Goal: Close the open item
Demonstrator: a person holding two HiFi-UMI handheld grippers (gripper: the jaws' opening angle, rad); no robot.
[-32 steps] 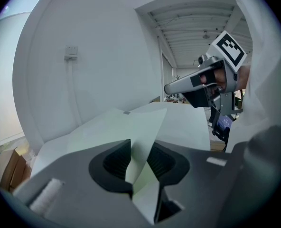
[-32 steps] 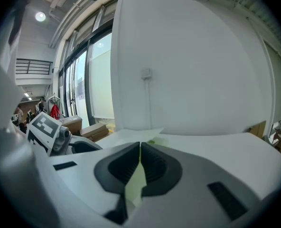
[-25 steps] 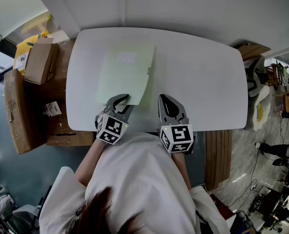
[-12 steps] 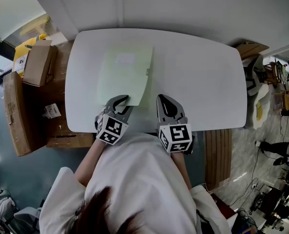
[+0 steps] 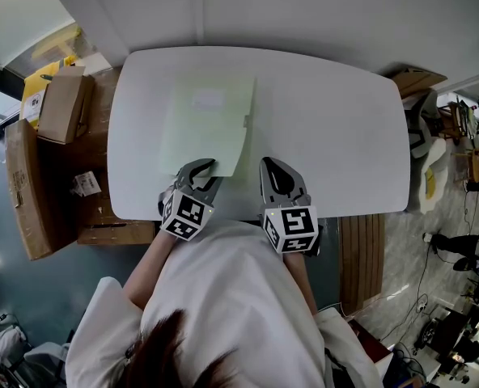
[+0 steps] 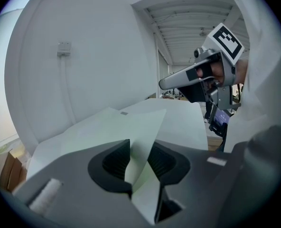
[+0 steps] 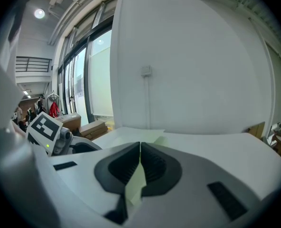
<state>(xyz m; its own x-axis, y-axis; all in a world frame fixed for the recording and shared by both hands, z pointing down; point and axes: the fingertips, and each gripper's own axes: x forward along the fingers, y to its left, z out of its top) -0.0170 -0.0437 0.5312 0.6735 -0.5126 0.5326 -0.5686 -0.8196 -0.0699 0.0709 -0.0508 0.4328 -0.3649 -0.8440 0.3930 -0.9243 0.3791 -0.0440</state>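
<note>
My left gripper [image 6: 139, 159] has its jaws released, standing apart around the near corner of the pale green folder [image 5: 207, 124]. The folder lies on the white worktop [image 5: 328, 136]. My right gripper [image 5: 268, 163] sits just beside the folder, its jaws clenched together.

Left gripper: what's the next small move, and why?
Probably draw the left gripper straight back off the folder. The folder looks flat and closed on the table. Its near corner sits between jaws that stand apart without pressing it, and the right gripper is shut and empty beside it. A level retreat should avoid catching the cover.
</note>
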